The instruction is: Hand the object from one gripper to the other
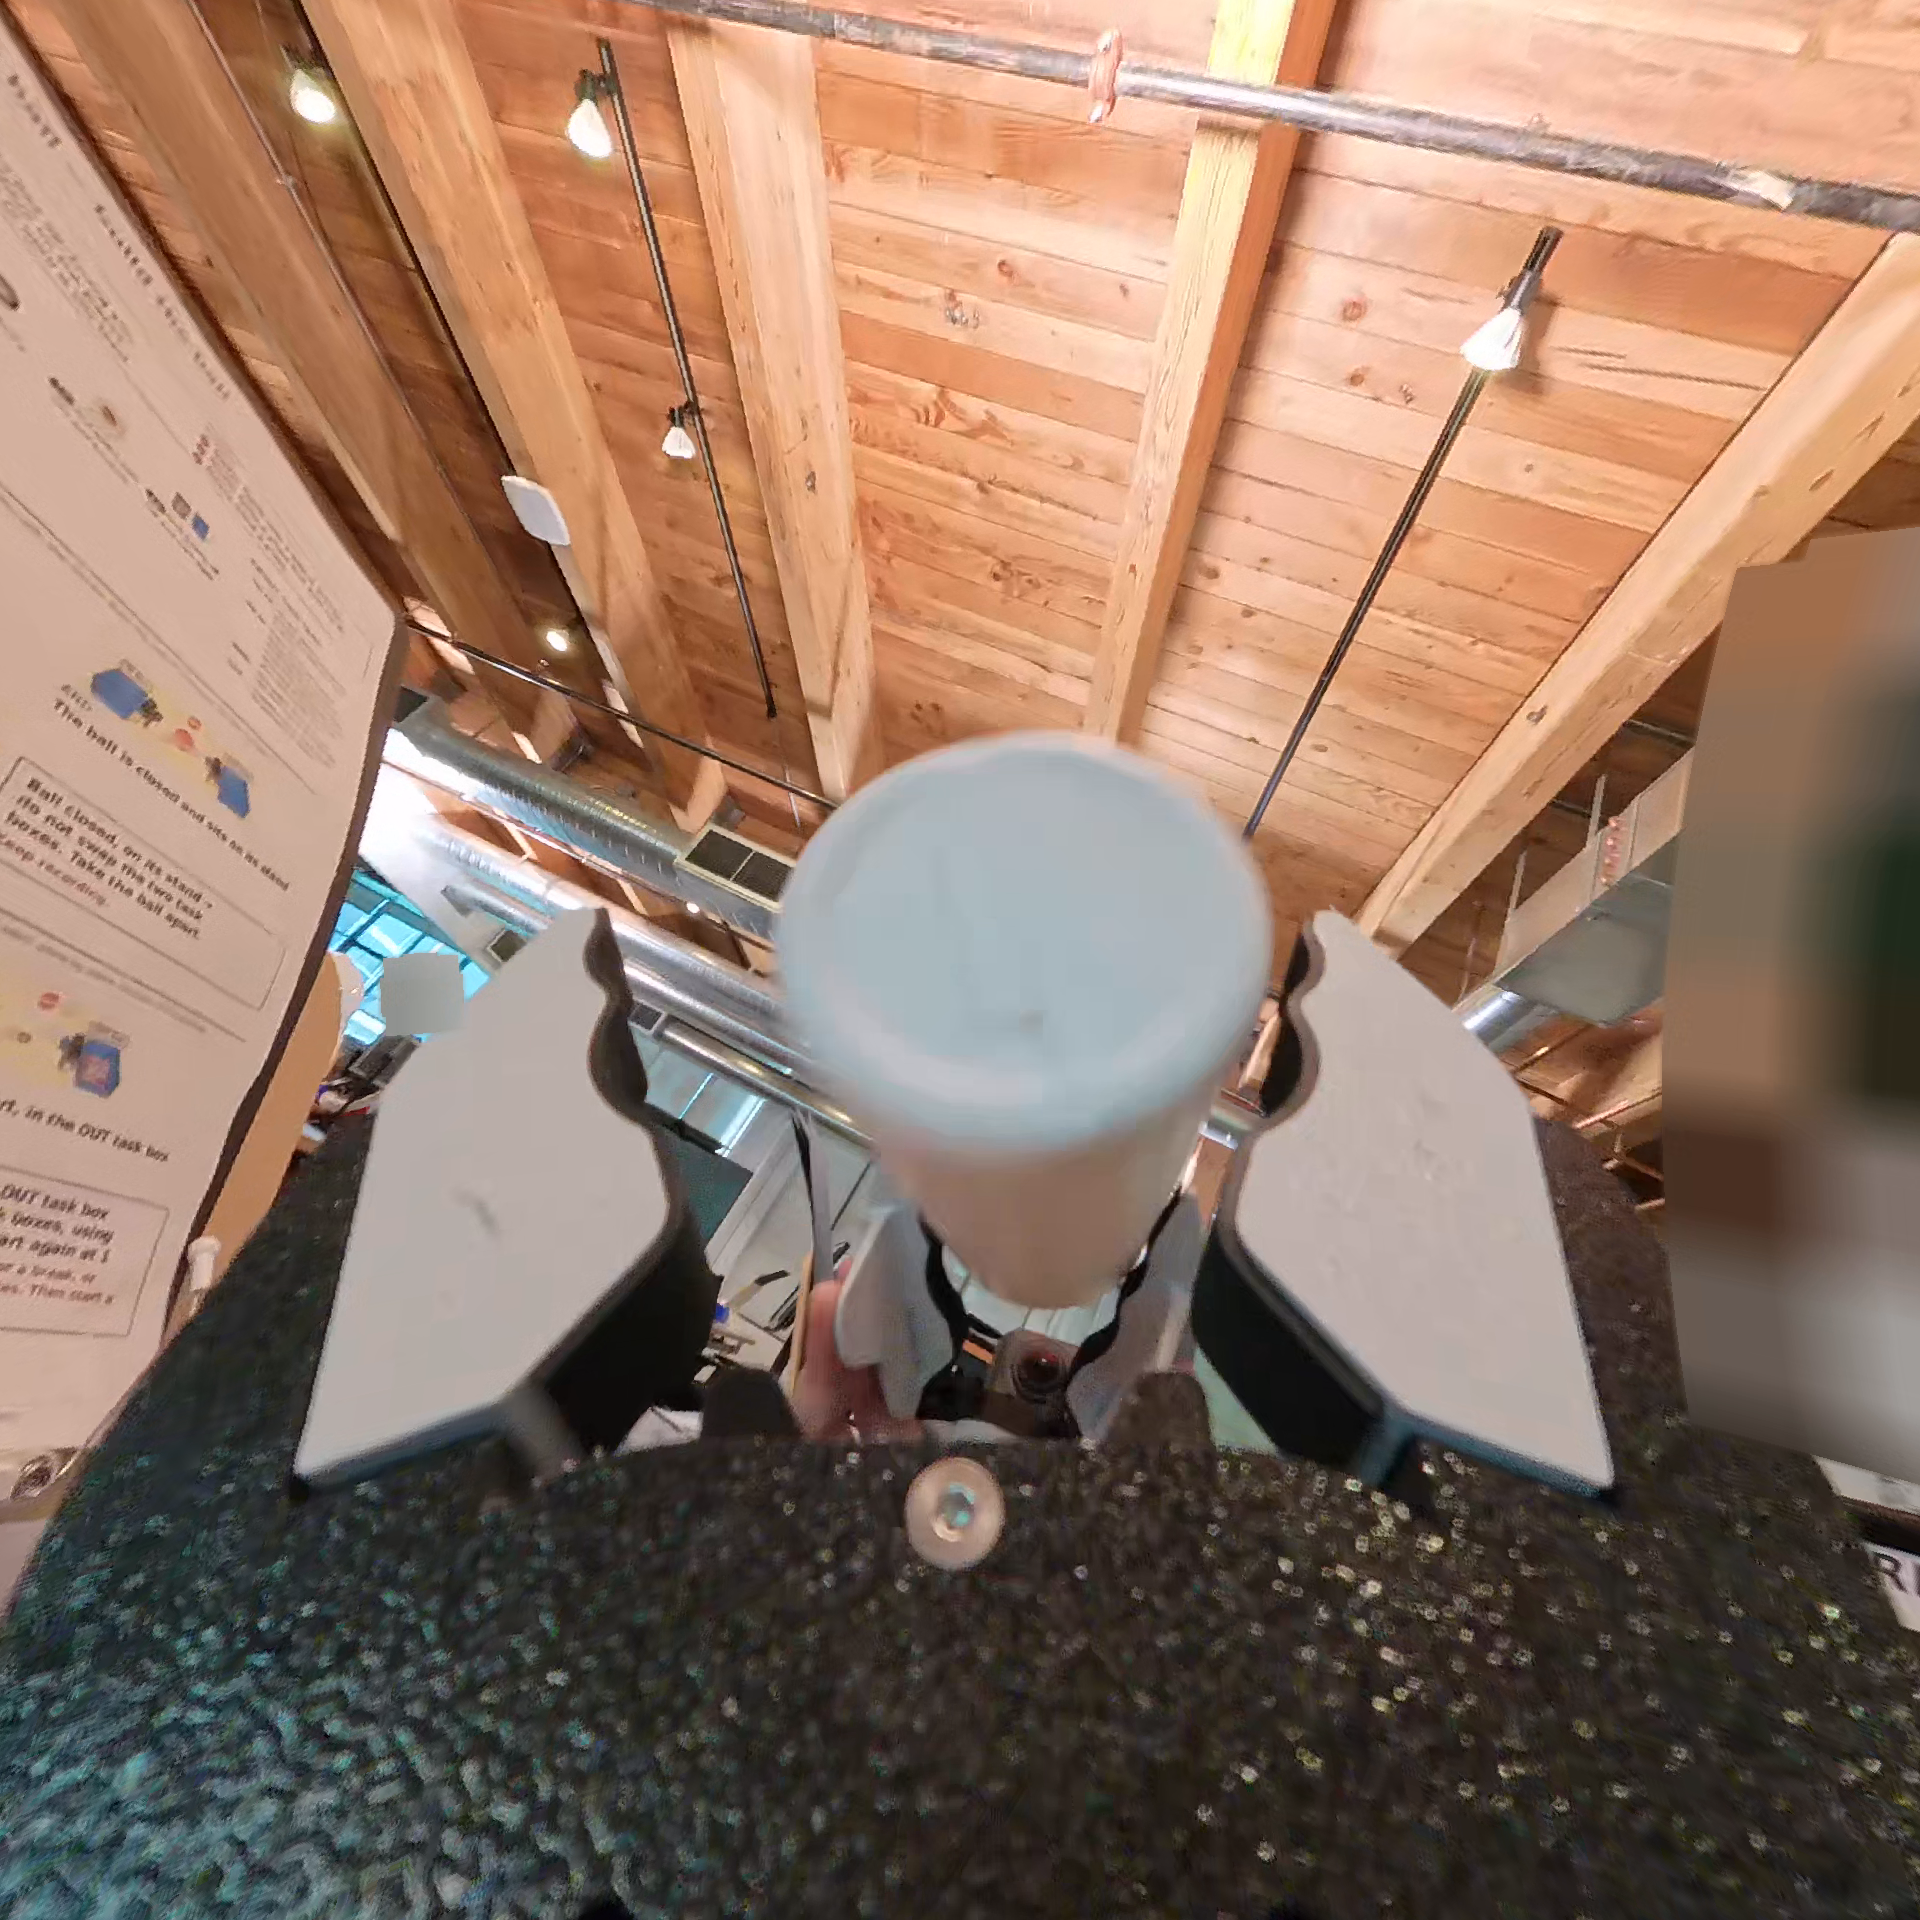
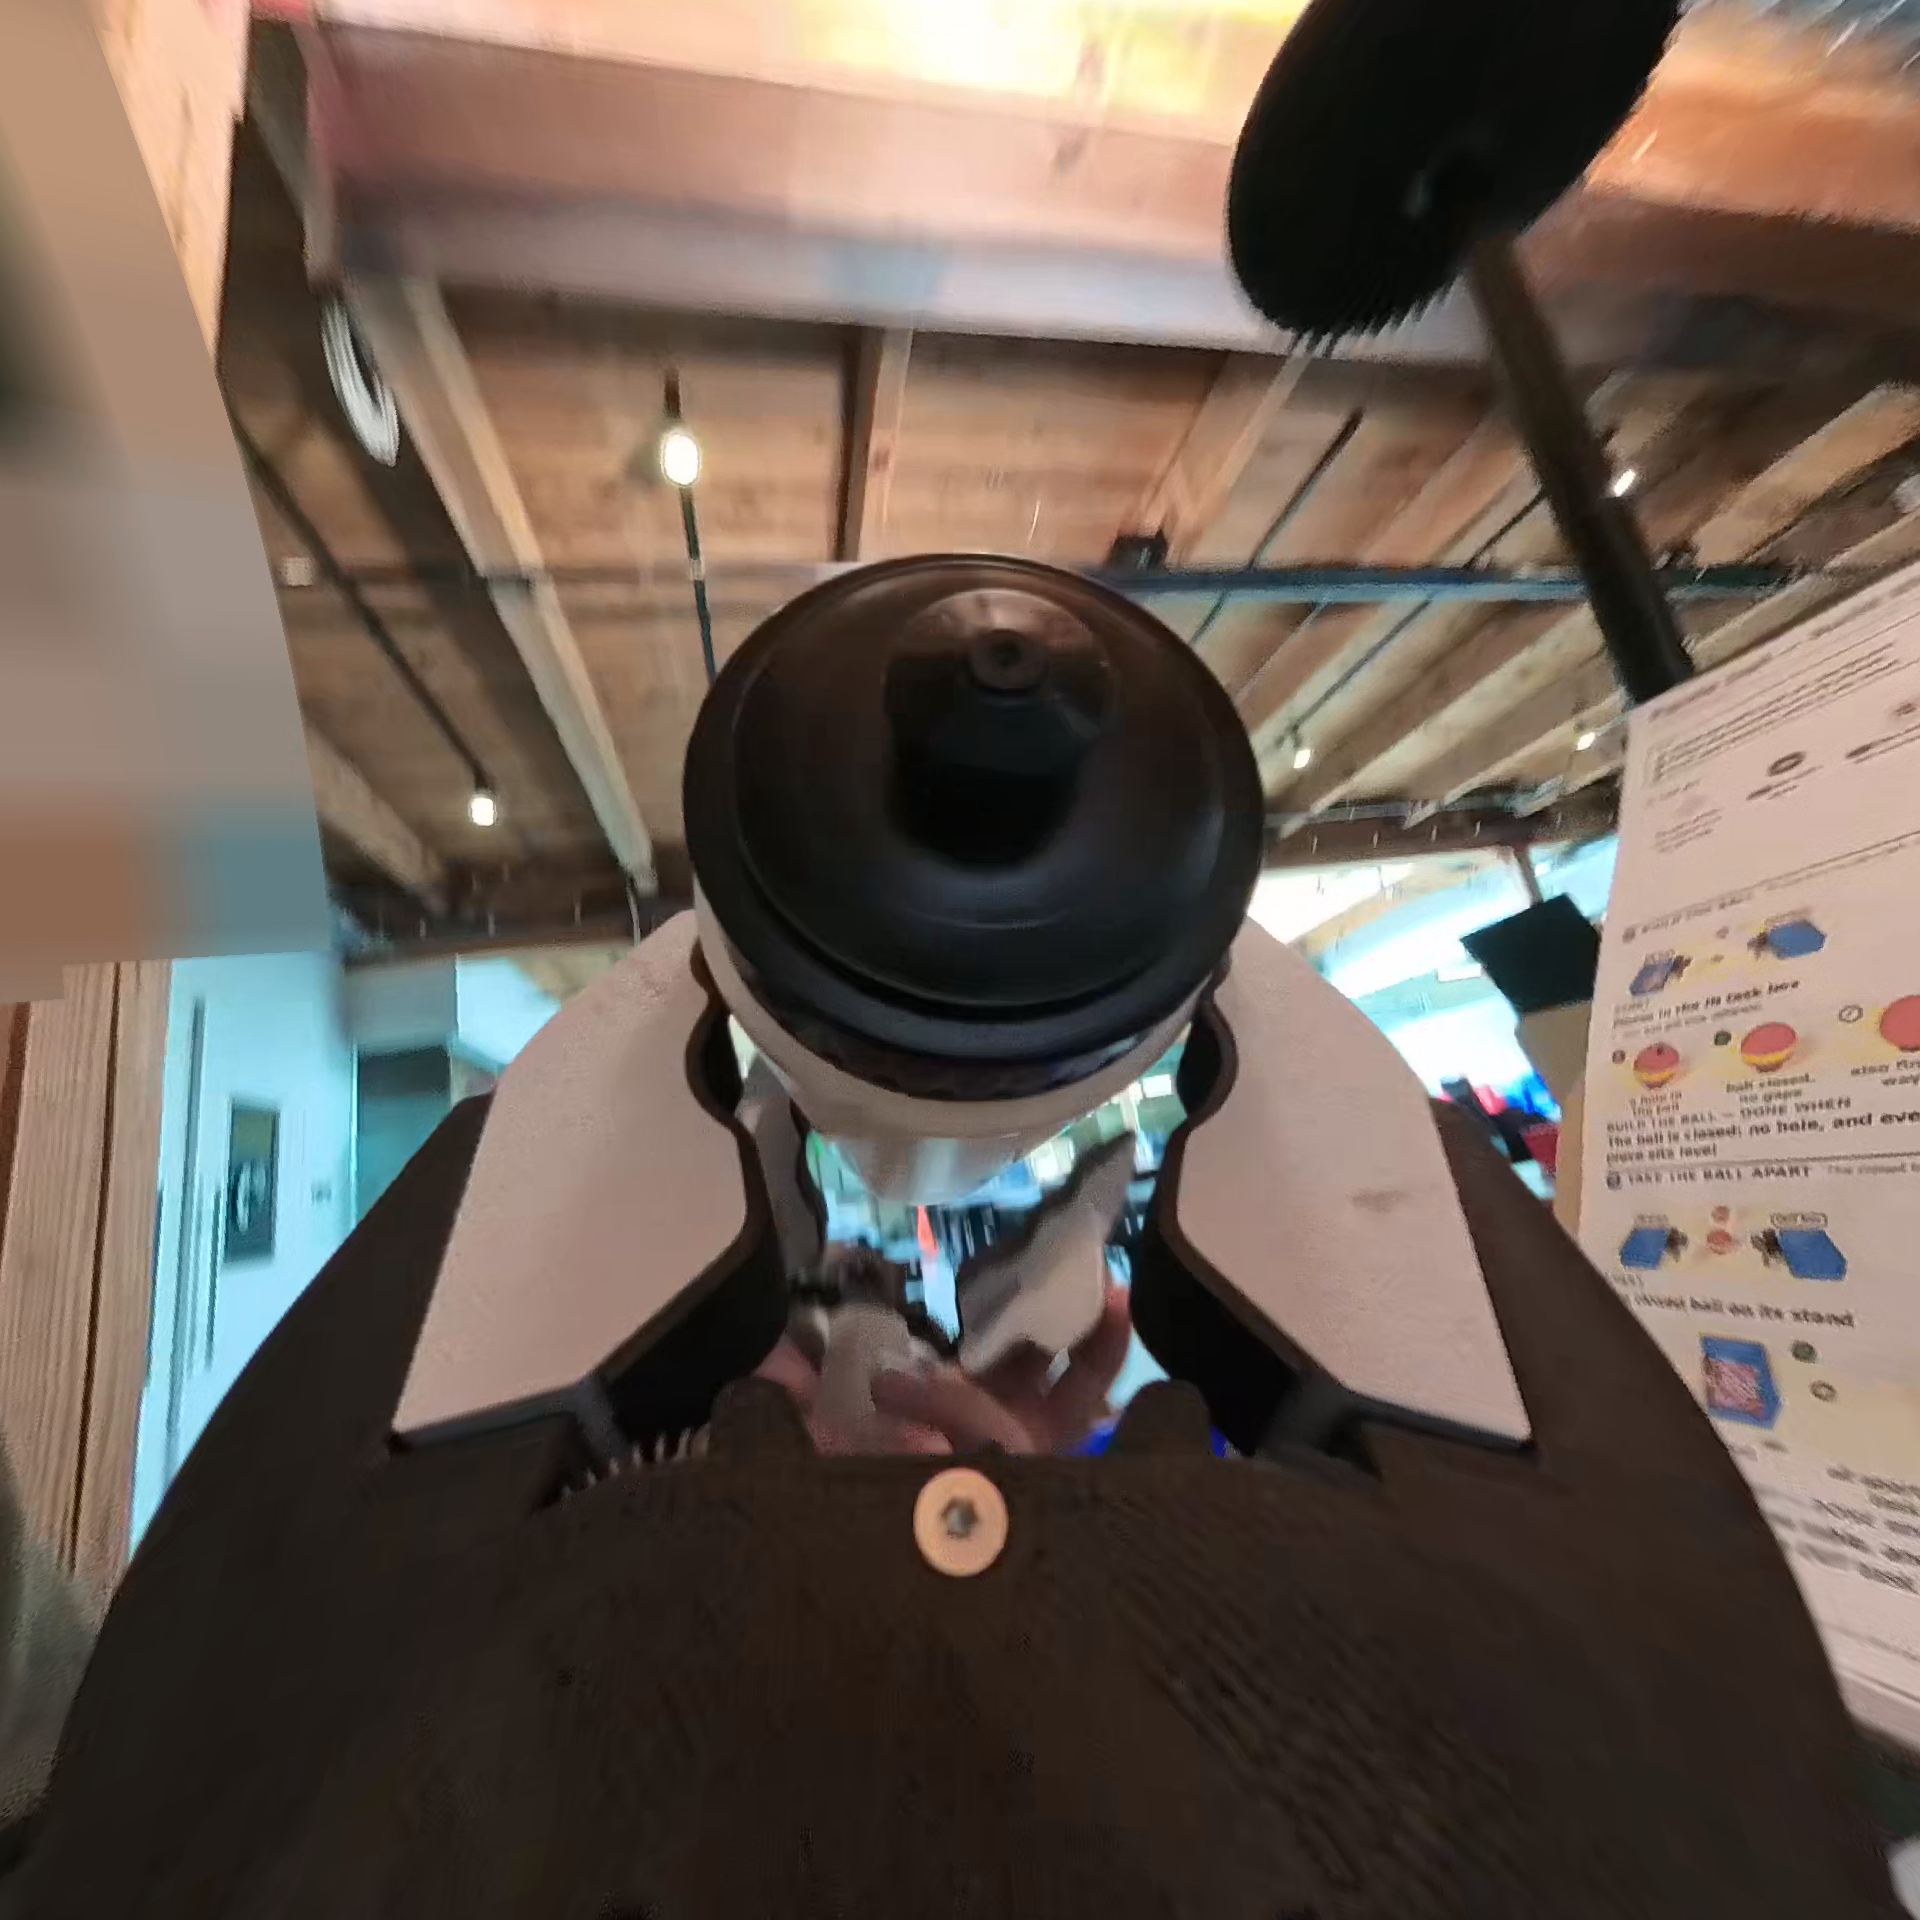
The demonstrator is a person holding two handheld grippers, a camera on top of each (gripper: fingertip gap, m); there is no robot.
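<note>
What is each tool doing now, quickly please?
Left tool: open, straddling the white tapered cup with a black lid.
Right tool: closed, holding that cup.

Left poster point(image 1: 156, 644): white instruction sheet, printed text and small diagrams.
Right poster point(image 2: 1766, 1091): white sheet, printed text, coloured pictures.

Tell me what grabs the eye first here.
A white bottle fills the left wrist view's middle, base-on, between the fingers of the open left gripper. In the right wrist view its black lid looms close, the right gripper clamped below it. A wooden ceiling spans both backgrounds.
</note>
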